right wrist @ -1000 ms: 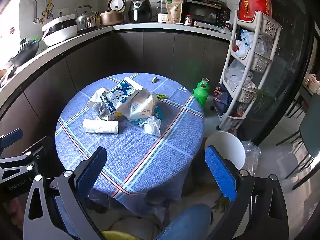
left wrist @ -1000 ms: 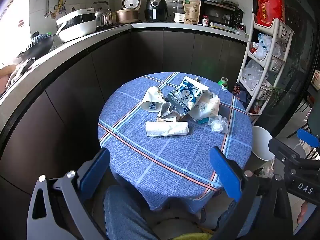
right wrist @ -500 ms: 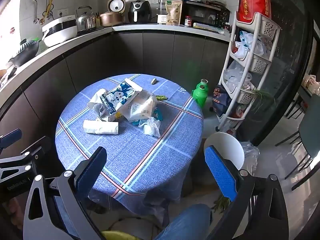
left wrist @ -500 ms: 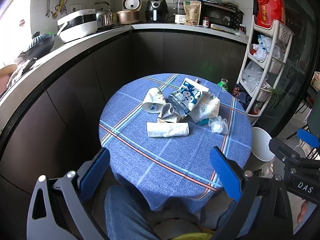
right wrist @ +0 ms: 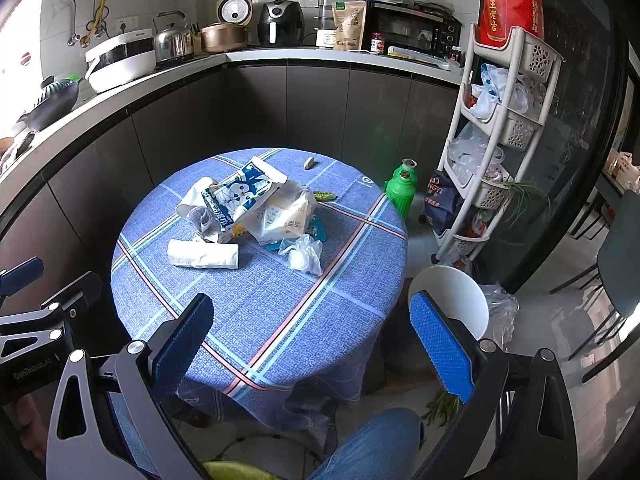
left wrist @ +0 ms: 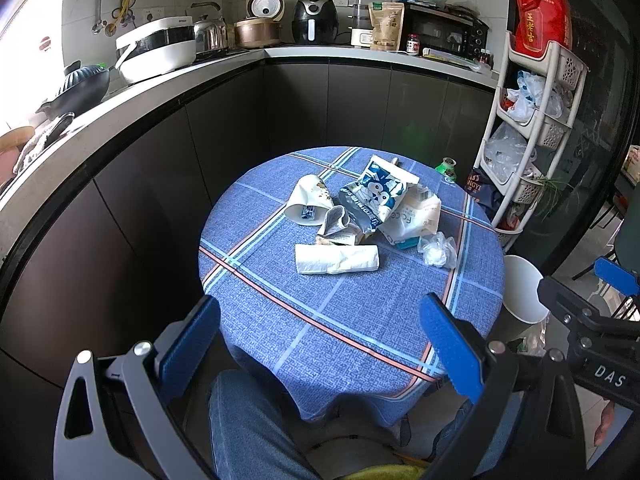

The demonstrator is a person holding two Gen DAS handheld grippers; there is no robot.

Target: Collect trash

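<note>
A round tabletop (left wrist: 360,320) under a blue plaid cloth carries a heap of trash near its middle. Nearest the camera lies a rolled white paper wad (left wrist: 337,259), its long axis running left to right across the tabletop. Behind it, a blue-and-white snack bag (left wrist: 374,196) lies with its long axis slanting away toward the far right, its open torn end pointing to the far edge. A white paper cup (left wrist: 309,201) lies on its side to the left, mouth facing the camera. A white plastic package (left wrist: 414,216) sits partly under the snack bag, its printing too small to read. A crumpled clear plastic bag (left wrist: 437,249) sits just right of the heap, apart from the wad. Beyond the pile, in the right wrist view, a small green scrap (right wrist: 325,195) lies on the cloth.

The left tool (left wrist: 318,344) hangs above the near edge of the tabletop, its blue pads wide apart and empty. The right tool (right wrist: 310,346) is likewise spread and holds nothing. A white bin (right wrist: 450,300) stands on the floor just right of the tabletop, its inside hidden from both views.
</note>
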